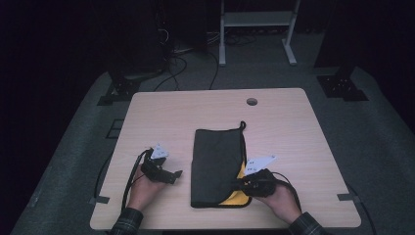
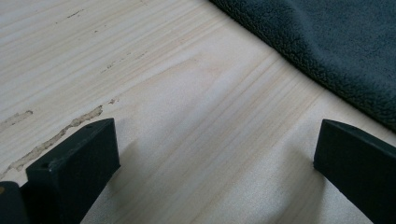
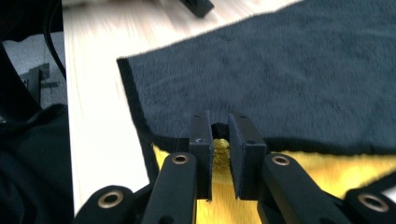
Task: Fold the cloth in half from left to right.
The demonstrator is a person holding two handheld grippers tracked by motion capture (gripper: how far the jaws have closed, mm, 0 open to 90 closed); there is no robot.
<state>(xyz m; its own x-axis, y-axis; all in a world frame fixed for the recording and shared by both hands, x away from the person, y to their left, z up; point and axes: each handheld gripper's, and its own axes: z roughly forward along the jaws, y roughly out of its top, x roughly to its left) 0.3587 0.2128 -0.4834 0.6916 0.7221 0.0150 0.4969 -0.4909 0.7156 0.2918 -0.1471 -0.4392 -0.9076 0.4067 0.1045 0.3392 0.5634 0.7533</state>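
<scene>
- While your right tongs (image 1: 243, 184) pinch the towel (image 1: 215, 161) at its lower right edge, its long axis runs up the frame.
- Left tongs (image 1: 169, 175) stand open, empty, on the worktop (image 1: 293, 147) left of it.

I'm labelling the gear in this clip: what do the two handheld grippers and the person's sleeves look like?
Both the left gripper and the right gripper are black with blocky, flat-faced jaws. The right one's arms carry brass-coloured rivets. Each is topped by a pale three-cornered plate with dark marks and trails a black cable. The sleeves are dark plaid.
</scene>
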